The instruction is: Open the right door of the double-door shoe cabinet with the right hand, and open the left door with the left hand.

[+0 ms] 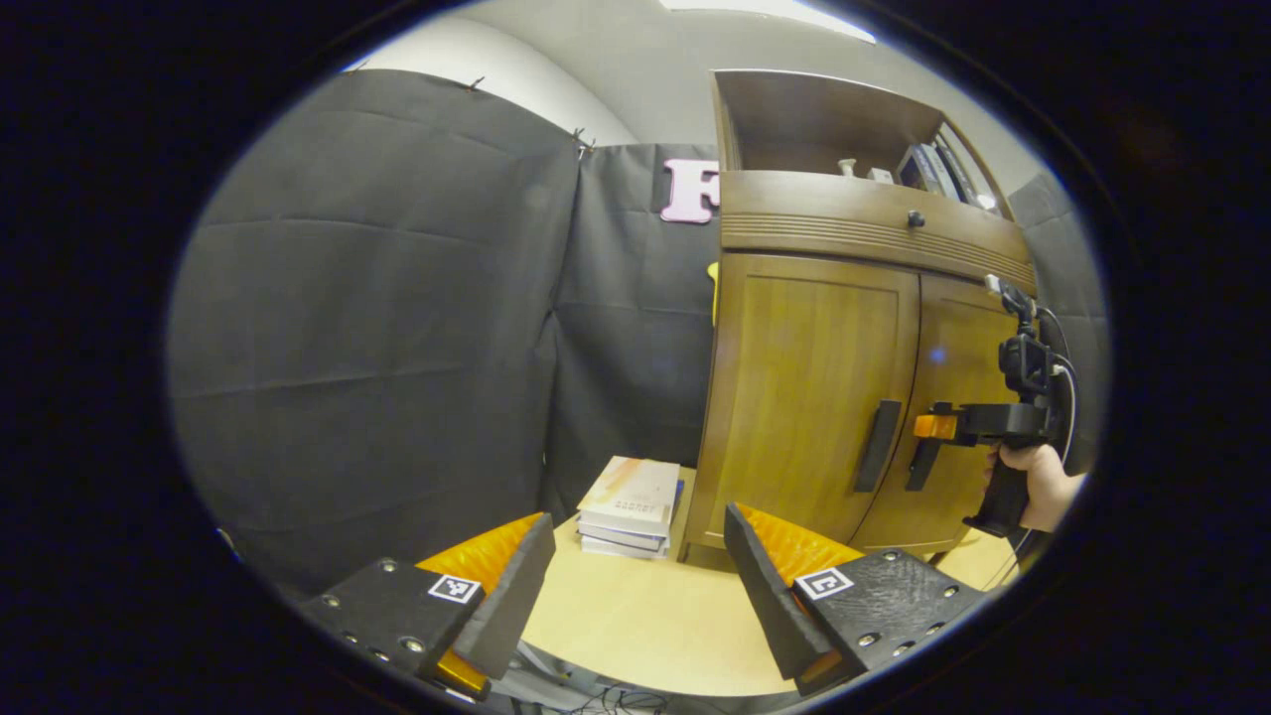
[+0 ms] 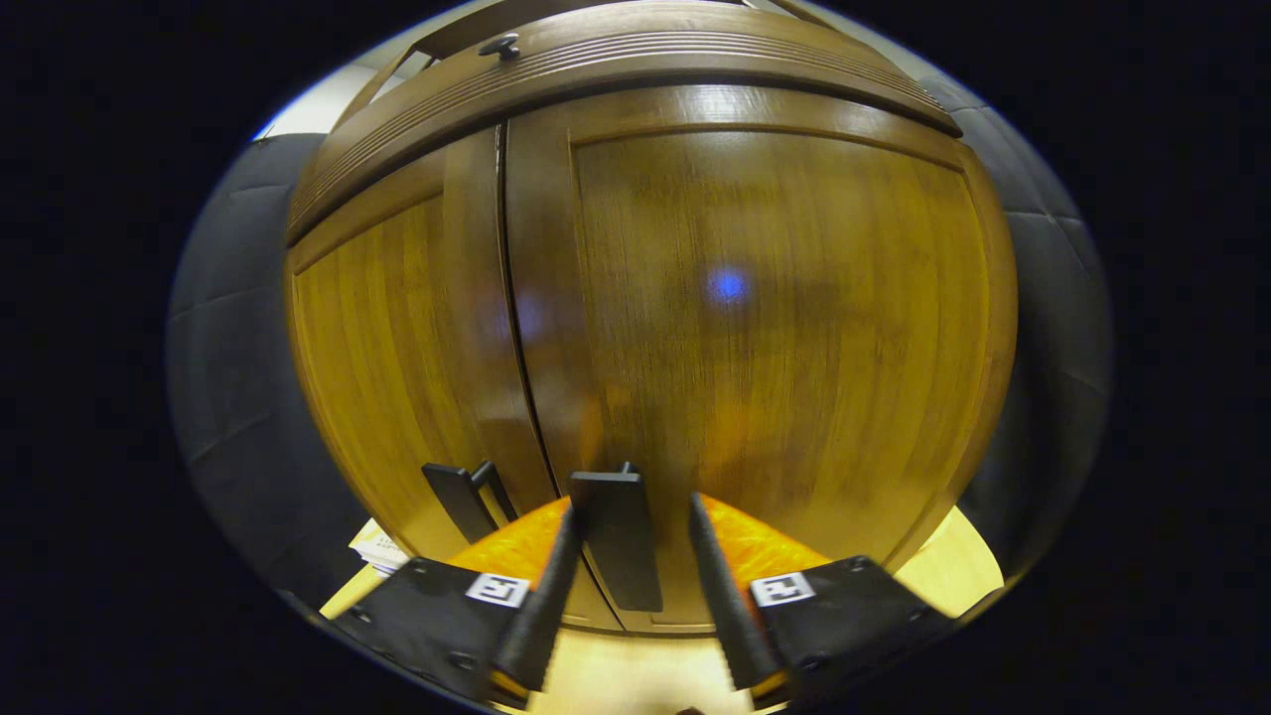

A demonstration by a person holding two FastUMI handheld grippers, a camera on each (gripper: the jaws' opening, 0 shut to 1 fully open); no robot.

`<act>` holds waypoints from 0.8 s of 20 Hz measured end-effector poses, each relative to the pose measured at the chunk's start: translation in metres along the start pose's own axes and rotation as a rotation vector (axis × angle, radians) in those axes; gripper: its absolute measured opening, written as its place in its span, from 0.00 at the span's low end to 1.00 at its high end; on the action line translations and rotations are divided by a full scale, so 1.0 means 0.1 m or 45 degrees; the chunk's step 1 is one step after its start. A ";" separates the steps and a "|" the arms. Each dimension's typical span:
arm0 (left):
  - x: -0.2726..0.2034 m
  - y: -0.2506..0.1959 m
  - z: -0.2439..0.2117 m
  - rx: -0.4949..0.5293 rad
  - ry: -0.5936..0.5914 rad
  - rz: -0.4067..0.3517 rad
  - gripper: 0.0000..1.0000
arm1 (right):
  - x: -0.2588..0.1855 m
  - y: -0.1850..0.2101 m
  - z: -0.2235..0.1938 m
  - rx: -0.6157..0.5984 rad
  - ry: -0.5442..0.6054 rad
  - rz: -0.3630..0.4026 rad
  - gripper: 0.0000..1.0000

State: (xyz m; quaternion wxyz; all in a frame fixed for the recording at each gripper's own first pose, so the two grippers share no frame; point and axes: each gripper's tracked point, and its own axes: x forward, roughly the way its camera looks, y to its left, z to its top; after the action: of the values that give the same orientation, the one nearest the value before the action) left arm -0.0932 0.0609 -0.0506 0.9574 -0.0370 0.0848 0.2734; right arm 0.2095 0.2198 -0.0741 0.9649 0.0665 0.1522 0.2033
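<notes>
The wooden shoe cabinet stands on the table with both doors closed. In the left gripper view its left door (image 1: 804, 397) and right door (image 1: 958, 387) each carry a dark vertical handle, the left handle (image 1: 878, 445) and the right handle (image 1: 923, 465). My left gripper (image 1: 640, 566) hangs open well in front of the cabinet, holding nothing. A hand (image 1: 1038, 482) holds my right gripper (image 1: 935, 427) up against the right handle. In the right gripper view the right gripper (image 2: 633, 511) is open with the right handle (image 2: 618, 541) between its fingers; a gap shows beside the right-hand finger. The left handle (image 2: 459, 497) is beside it.
A stack of books (image 1: 633, 506) lies on the light wooden table (image 1: 635, 626) just left of the cabinet. Above the doors runs a drawer with a small knob (image 1: 915, 218), and an open shelf (image 1: 824, 129) with small items tops it. Black cloth walls surround the booth.
</notes>
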 end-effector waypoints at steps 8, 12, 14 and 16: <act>0.02 0.02 0.01 0.029 -0.012 -0.009 1.00 | -0.01 0.03 0.00 -0.028 0.003 0.059 0.23; 0.02 -0.04 -0.01 0.023 0.003 -0.051 1.00 | -0.06 0.03 -0.03 -0.090 0.016 0.133 0.18; 0.02 -0.03 -0.01 0.048 0.002 -0.067 1.00 | -0.09 0.04 -0.04 -0.078 0.015 0.125 0.18; 0.03 -0.02 0.02 0.076 -0.010 -0.088 1.00 | -0.12 0.03 -0.01 -0.065 0.021 0.127 0.18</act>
State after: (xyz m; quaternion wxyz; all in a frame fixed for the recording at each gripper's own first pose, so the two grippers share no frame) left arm -0.0895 0.0610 -0.0489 0.9673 -0.0102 0.0881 0.2375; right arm 0.1979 0.2177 -0.0718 0.9537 0.0476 0.1514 0.2556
